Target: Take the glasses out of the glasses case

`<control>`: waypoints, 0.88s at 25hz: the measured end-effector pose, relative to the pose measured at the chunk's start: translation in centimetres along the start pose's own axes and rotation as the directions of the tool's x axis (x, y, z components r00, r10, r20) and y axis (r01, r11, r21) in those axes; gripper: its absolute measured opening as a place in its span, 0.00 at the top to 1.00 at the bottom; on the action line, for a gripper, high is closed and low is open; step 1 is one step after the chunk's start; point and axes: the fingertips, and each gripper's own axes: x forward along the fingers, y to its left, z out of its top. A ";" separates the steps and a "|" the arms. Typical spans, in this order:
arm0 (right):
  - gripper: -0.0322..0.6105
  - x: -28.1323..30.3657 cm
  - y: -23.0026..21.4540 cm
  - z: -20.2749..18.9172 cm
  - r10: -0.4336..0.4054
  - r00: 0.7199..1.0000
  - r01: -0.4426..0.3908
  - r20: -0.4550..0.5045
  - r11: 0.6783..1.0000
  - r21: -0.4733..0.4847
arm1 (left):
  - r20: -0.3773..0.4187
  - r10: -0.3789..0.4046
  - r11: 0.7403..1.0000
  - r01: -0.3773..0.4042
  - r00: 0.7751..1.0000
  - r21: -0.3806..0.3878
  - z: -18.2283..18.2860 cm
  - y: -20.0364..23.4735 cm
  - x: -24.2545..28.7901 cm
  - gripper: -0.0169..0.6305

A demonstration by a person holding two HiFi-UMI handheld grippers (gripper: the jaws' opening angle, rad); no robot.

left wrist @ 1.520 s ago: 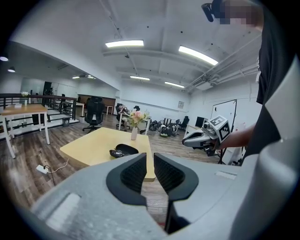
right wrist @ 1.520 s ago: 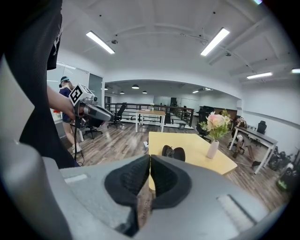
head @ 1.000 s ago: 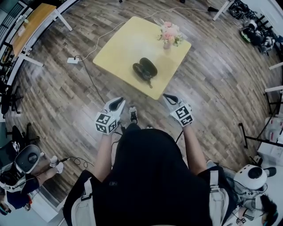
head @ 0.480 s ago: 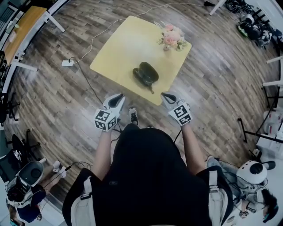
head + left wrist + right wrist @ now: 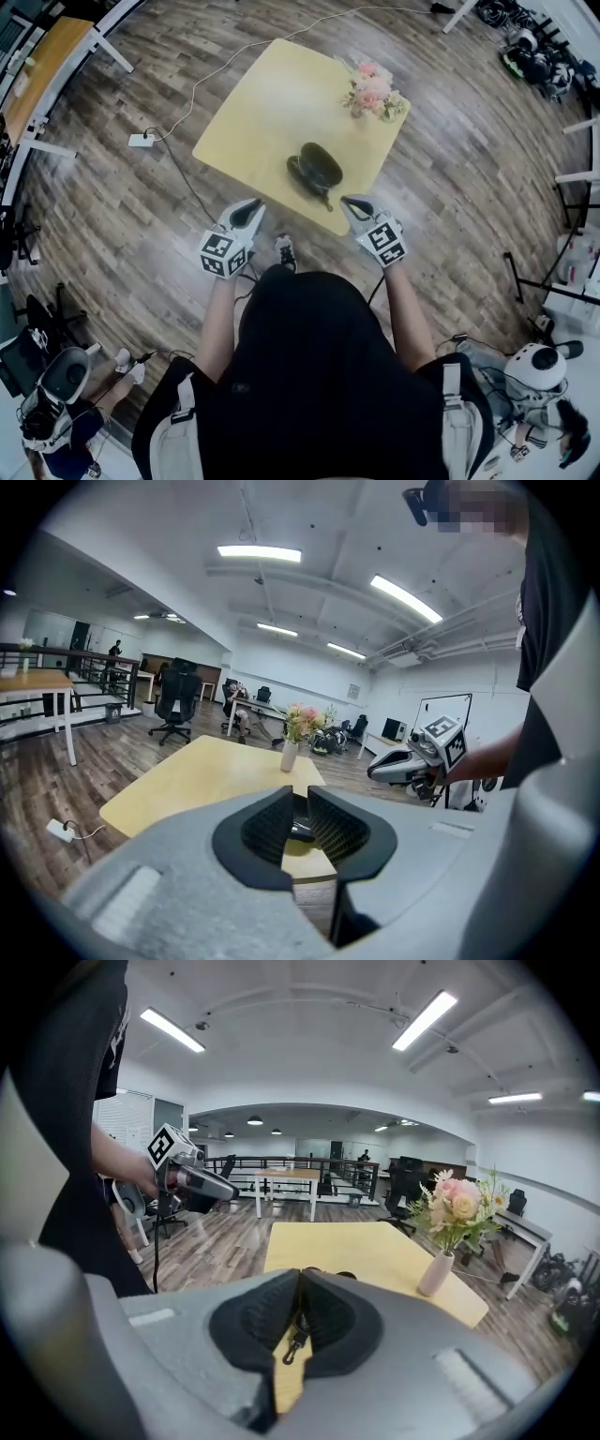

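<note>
Glasses case [image 5: 316, 167], dark, rounded and two-lobed, lies near the near edge of the smooth yellow table [image 5: 253, 103]. In the head view it sits slightly lower and further right than half a second ago, closer to the right gripper [image 5: 354, 203]. Both grippers have kept their places.

The right gripper's ribbed black pads are clenched together at the tips. A small metal clasp [image 5: 295, 1345] shows through the slit below them. The left gripper [image 5: 247, 213] hangs over the wood-plank floor [image 5: 141, 244], its jaws narrowly apart and empty. A pink bouquet in a pale vase [image 5: 373, 92] stands at the table's far corner.
</note>
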 end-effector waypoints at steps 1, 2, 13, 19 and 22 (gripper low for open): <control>0.94 0.1 0.3 0.3 -0.003 1.000 0.003 -0.002 1.000 0.000 | 0.002 -0.003 1.000 0.003 1.000 0.001 0.2 0.3 -0.3 0.88; 0.94 0.3 0.3 0.5 -0.004 1.000 0.004 -0.003 1.000 0.001 | 0.003 -0.005 1.000 0.005 1.000 0.002 0.3 0.5 -0.4 0.88; 0.94 4.0 -3.2 0.7 -0.003 1.000 0.003 -0.003 1.000 0.029 | -0.022 -0.026 1.000 0.026 0.999 0.012 1.3 3.8 2.8 0.88; 0.94 6.1 -4.2 2.1 -0.015 1.000 0.014 0.015 0.998 0.057 | -0.022 -0.034 0.999 0.035 0.999 0.029 2.5 6.2 3.4 0.88; 0.94 6.9 -4.3 2.5 -0.027 1.000 0.026 0.017 0.997 0.066 | -0.023 -0.041 0.999 0.041 0.999 0.034 2.8 7.3 3.4 0.88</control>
